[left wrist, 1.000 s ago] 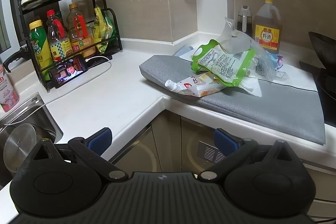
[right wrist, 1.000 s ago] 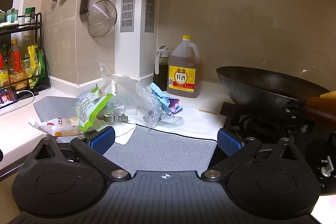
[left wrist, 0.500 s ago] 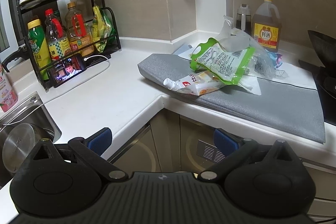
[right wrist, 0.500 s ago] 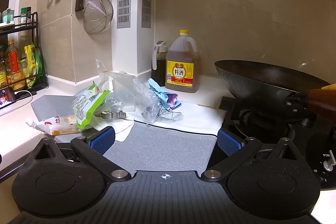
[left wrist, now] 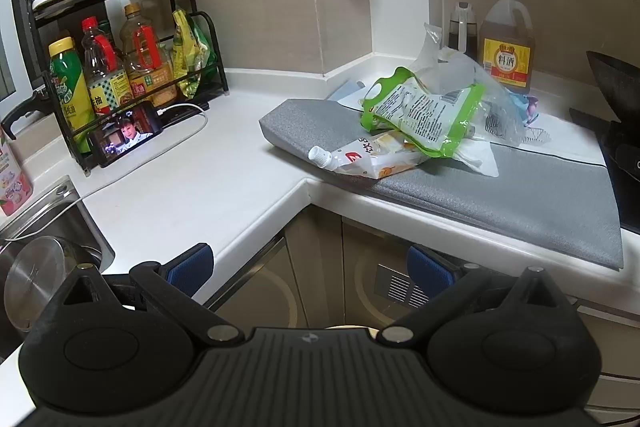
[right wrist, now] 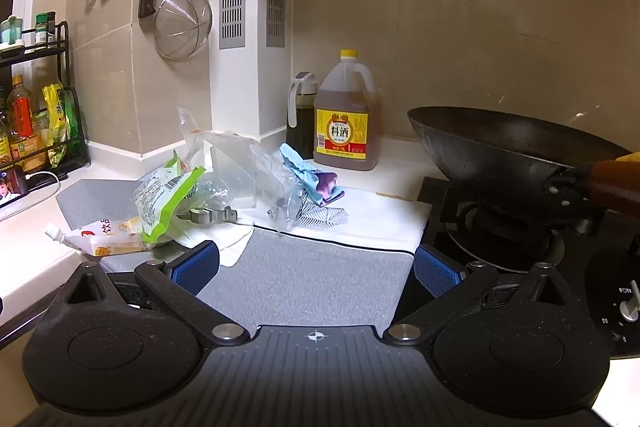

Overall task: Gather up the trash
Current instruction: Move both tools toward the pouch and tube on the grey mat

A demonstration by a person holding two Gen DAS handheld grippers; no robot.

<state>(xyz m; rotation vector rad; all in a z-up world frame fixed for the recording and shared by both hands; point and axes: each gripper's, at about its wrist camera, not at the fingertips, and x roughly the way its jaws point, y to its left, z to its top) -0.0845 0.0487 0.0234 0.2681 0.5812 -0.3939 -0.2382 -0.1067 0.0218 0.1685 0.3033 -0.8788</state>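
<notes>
A heap of trash lies on a grey mat (left wrist: 520, 195) on the counter: a green and white bag (left wrist: 420, 111), a white spouted pouch (left wrist: 368, 159) in front of it, and crumpled clear plastic (left wrist: 472, 67) behind. The right wrist view shows the same green bag (right wrist: 164, 195), the pouch (right wrist: 100, 231), the clear plastic (right wrist: 240, 163) and a blue and purple wrapper (right wrist: 316, 179). My left gripper (left wrist: 310, 267) hangs open below the counter corner, well short of the heap. My right gripper (right wrist: 316, 267) is open over the mat, empty.
A black rack of bottles (left wrist: 120, 67) and a phone (left wrist: 124, 135) on a cable stand at the left, by a sink (left wrist: 44, 251). A cooking-wine jug (right wrist: 346, 123) and a dark bottle (right wrist: 302, 115) sit at the wall. A black wok (right wrist: 508, 147) rests on the stove.
Both views have drifted slightly. The trash heap sits a little further left in the right wrist view. Both grippers stay open and nothing was picked up.
</notes>
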